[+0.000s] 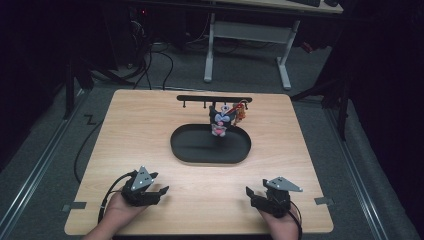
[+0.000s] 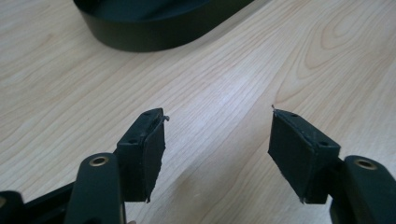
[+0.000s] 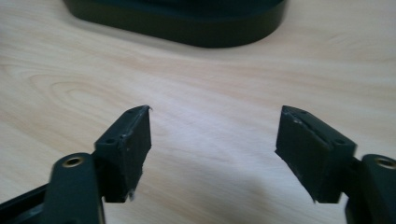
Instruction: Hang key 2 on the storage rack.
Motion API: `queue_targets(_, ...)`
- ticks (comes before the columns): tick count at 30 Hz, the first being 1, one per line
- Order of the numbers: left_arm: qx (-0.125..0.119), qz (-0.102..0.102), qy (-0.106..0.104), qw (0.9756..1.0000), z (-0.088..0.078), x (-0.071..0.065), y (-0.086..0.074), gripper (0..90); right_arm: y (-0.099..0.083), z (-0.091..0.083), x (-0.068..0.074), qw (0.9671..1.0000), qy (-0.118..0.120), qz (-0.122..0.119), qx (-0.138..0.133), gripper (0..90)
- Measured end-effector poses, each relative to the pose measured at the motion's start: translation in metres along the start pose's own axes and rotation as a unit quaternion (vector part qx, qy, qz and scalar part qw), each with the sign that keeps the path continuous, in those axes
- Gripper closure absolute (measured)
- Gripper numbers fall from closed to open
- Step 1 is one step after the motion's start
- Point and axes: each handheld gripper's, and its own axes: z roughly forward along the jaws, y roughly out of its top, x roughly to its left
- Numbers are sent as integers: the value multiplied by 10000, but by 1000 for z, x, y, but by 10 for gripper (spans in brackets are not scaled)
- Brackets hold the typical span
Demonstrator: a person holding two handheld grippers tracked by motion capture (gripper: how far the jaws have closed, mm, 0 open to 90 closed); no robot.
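A black oval tray (image 1: 196, 146) lies in the middle of the wooden table (image 1: 140, 130). Behind it stands a low black hook rack (image 1: 200, 98). A small dark plush charm with a pink front (image 1: 219, 122) hangs from the rack over the tray's far edge, and an orange-red charm (image 1: 241, 112) hangs beside it. My left gripper (image 1: 161, 192) rests near the front edge on the left, open, with bare wood between its pads (image 2: 152, 154). My right gripper (image 1: 249, 193) rests at the front right, also open and holding nothing. The tray's near wall (image 2: 154, 39) (image 3: 187, 28) shows beyond both pairs of jaws.
A cable trails from each gripper off the front of the table. Tape marks (image 1: 74, 205) sit at the front corners. Beyond the table's far edge are a grey floor, loose cables and the white legs of a desk (image 1: 285, 65).
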Motion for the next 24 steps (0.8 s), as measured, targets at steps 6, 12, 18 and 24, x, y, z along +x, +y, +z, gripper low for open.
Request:
queue_targets(6,-4,44,-47,10000,0,-3,2,364,1,1,-2,9996,33,218,-173,257)
queue_targets(12,-47,43,-73,10000,-2,0,1,362,0,10,3,9999,-50,93,-57,249)
queue_targets(18,-77,49,-73,9999,-5,1,1,362,-1,12,1,9998,-52,168,-38,250)
queue_targets(24,-77,40,-38,10000,-6,2,0,362,0,14,0,9998,-39,198,-26,251)
